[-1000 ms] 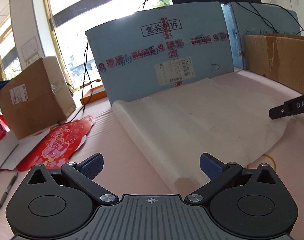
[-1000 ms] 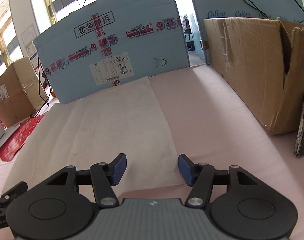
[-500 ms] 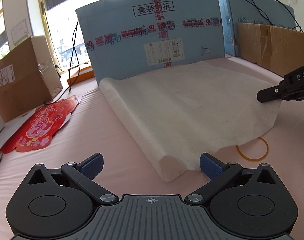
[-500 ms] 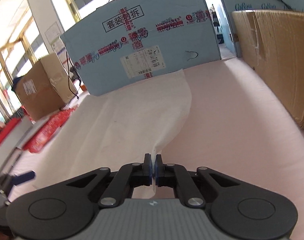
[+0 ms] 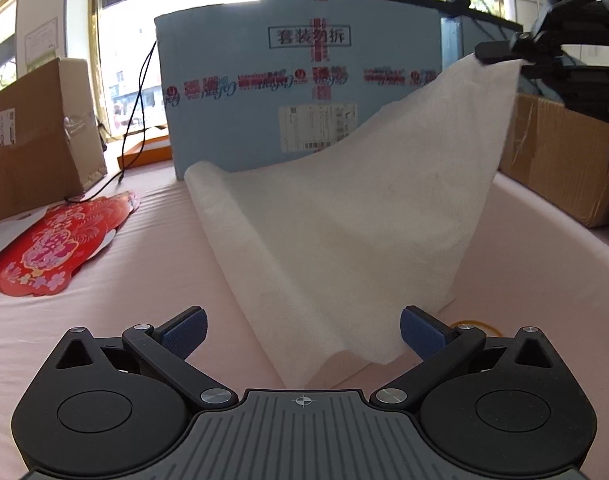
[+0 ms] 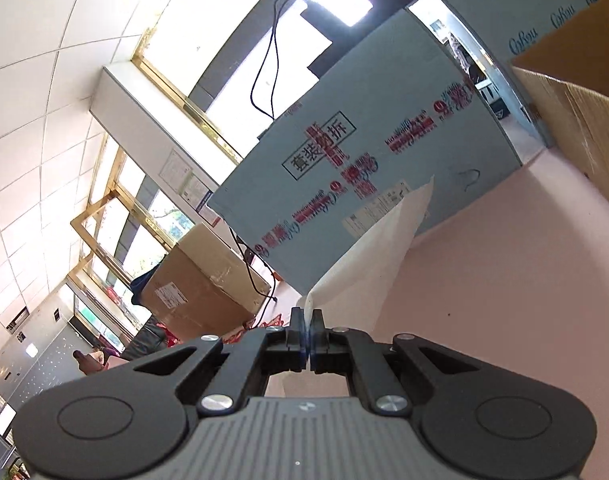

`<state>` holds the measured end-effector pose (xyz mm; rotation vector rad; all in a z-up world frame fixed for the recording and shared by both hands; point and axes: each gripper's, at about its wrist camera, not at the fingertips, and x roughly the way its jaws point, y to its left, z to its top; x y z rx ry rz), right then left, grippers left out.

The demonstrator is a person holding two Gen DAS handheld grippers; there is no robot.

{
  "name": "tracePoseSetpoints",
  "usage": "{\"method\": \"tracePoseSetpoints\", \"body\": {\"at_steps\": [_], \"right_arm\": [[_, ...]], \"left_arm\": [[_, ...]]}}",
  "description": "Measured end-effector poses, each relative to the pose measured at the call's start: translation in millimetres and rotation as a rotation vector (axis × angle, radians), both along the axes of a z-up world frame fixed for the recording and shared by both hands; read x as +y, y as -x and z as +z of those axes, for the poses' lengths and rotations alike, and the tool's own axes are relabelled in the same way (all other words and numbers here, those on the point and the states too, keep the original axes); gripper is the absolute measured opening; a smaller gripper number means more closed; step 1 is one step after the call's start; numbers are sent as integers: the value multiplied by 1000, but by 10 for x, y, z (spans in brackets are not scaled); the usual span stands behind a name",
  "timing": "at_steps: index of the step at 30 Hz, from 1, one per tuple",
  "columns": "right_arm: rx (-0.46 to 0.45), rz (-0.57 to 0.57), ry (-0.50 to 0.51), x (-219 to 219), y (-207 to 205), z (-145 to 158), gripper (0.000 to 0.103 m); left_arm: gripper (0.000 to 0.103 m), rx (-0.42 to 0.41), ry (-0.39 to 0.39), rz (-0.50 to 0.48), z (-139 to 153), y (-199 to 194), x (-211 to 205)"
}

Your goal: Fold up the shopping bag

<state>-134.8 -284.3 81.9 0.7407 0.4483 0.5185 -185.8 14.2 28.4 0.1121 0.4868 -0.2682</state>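
The white fabric shopping bag (image 5: 344, 216) lies on the pink table with its right corner pulled high into the air. My right gripper (image 5: 500, 53) pinches that raised corner at the upper right of the left wrist view. In the right wrist view my right gripper (image 6: 306, 322) is shut on the bag (image 6: 368, 264), which hangs away from the pads towards the table. My left gripper (image 5: 302, 330) stands open low over the table, with the bag's near folded edge lying between its blue fingers (image 5: 184, 330) without touching them.
A large blue box (image 5: 296, 92) stands behind the bag. Cardboard boxes sit at the left (image 5: 32, 136) and right (image 5: 564, 160). A red patterned paper (image 5: 52, 248) lies on the left. A yellow rubber band (image 5: 470, 326) lies by the bag's near right corner.
My right gripper closed on the bag's right corner, then rose and rolled, lifting that corner off the table. My left gripper stayed open and tilted slightly nearer the bag's near edge.
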Motion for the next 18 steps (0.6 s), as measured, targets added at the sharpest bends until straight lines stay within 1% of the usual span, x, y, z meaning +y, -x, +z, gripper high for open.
{"method": "tracePoseSetpoints", "body": {"at_steps": [2,3,4,5,6,7,8,9,11,14,18], "right_arm": [[-11,-9,-14,1,-44,59,2],[-14,-11,-29,3,-61,81,2],[-16,-11,-40,7,-75,91,2],[-22,-10,-63,6,-85,111,2],[-33,-9,-91,-2,-85,141,2],[-44,-7,-115,-13,-75,166,2],[-59,-7,-134,-34,-55,195,2],[-77,-11,-150,-63,-30,229,2],[-112,-35,-166,-140,30,289,2],[-137,-95,-181,-323,77,332,2],[-134,-184,-207,-632,138,293,2]], "left_arm": [[103,-39,37,-65,38,133,-69],[103,-43,14,-70,22,158,-128],[103,-43,-28,-57,-7,162,-198],[103,-38,-85,-20,-43,136,-258],[103,-31,-147,48,-79,79,-292],[103,-21,-186,119,-101,17,-288],[103,-7,-193,169,-103,-38,-248],[103,5,-179,194,-92,-77,-194],[103,13,-139,209,-47,-169,-99],[103,-13,-106,292,33,-370,86],[103,-63,-119,379,94,-528,225]]}}
